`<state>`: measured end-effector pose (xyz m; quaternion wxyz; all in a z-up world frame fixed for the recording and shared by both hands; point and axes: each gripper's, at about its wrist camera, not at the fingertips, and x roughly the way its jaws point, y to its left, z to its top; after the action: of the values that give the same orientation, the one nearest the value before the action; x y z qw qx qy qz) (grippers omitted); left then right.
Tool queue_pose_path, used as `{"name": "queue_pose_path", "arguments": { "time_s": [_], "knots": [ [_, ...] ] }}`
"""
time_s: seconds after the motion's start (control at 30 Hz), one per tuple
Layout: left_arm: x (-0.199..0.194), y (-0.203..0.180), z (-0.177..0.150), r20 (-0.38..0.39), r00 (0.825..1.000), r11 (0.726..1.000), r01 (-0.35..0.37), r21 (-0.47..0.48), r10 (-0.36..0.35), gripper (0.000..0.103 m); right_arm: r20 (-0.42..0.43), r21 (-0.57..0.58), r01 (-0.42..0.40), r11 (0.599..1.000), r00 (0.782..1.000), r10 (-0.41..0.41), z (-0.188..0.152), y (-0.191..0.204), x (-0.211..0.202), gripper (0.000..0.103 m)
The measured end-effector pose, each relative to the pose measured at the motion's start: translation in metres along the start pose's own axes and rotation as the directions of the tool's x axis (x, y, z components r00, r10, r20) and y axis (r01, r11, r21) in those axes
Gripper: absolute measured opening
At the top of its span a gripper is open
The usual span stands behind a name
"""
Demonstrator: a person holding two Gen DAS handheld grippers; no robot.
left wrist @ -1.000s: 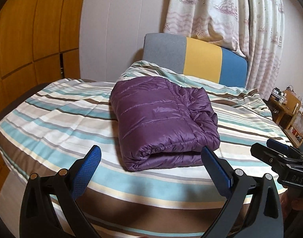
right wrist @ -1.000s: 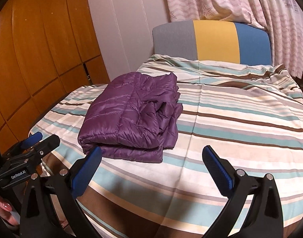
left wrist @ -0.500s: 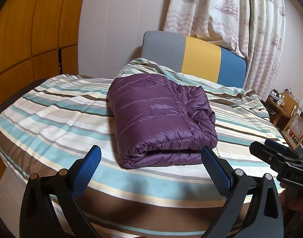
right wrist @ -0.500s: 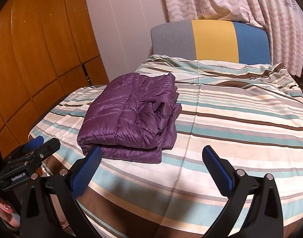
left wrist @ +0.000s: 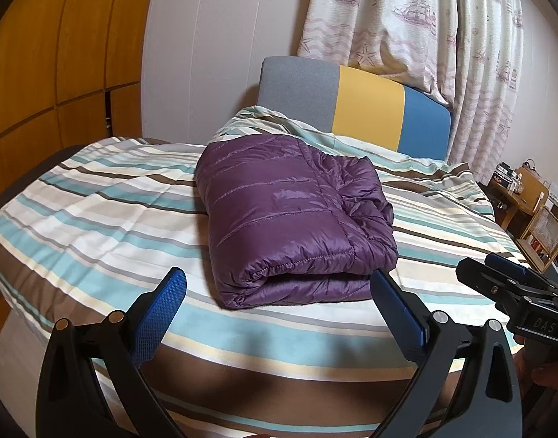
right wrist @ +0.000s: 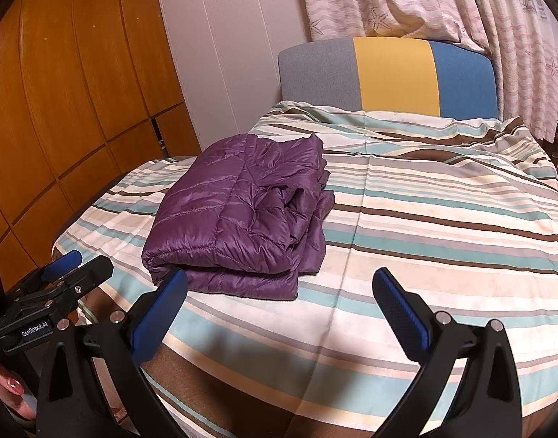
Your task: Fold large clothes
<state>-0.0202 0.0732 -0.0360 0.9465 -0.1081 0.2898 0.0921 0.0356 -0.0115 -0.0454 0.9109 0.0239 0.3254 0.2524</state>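
jacket: purple quilted puffer jacket [left wrist: 293,215], glossy nylon shell, stitched horizontal channels; folded into a thick rectangular bundle, rolled fold edge faces the cameras, looser crumpled layers on its right side [right wrist: 242,215]
location: lies flat on the bed, near-left part of the cover, close to the front edge, free of both grippers
bed cover: striped bed cover [left wrist: 96,219], matte woven cotton look, bands of teal, cream, brown, grey; mild creases
headboard: padded fabric headboard [right wrist: 388,73], three blocks grey / yellow / blue
left gripper [left wrist: 279,299]: black frame, blue ribbed pads [left wrist: 158,314], jaws spread wide, nothing between them, hovering short of the jacket's front fold
right gripper [right wrist: 279,299]: same build, jaws wide, holding nothing, over the bed's front edge, right of the jacket
curtain [left wrist: 424,25]: thin pale fabric, ship and starfish print
wardrobe [right wrist: 78,91]: orange-brown wood panels
containers: none legible
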Motion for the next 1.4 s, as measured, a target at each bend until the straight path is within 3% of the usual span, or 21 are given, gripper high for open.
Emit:
{"name": "queue_pose_path", "arguments": {
  "time_s": [0.67,1.03,1.4],
  "knots": [
    [0.002,-0.005,-0.003,-0.009,1.0,0.999,0.009,0.037,-0.009,0.1,0.004,0.004,0.001,1.0,1.0,-0.001,-0.001,-0.001,-0.003,0.101],
    [-0.001,-0.007,-0.005,0.011,0.999,0.999,-0.043,0.021,0.043,0.1,-0.004,0.007,-0.001,1.0,1.0,0.001,-0.001,-0.002,-0.001,0.101],
    [0.031,0.014,-0.009,-0.108,0.992,0.996,-0.068,-0.059,0.061,0.1,-0.045,0.036,0.005,0.999,0.999,-0.004,-0.004,-0.012,0.019,0.101]
  ]
}}
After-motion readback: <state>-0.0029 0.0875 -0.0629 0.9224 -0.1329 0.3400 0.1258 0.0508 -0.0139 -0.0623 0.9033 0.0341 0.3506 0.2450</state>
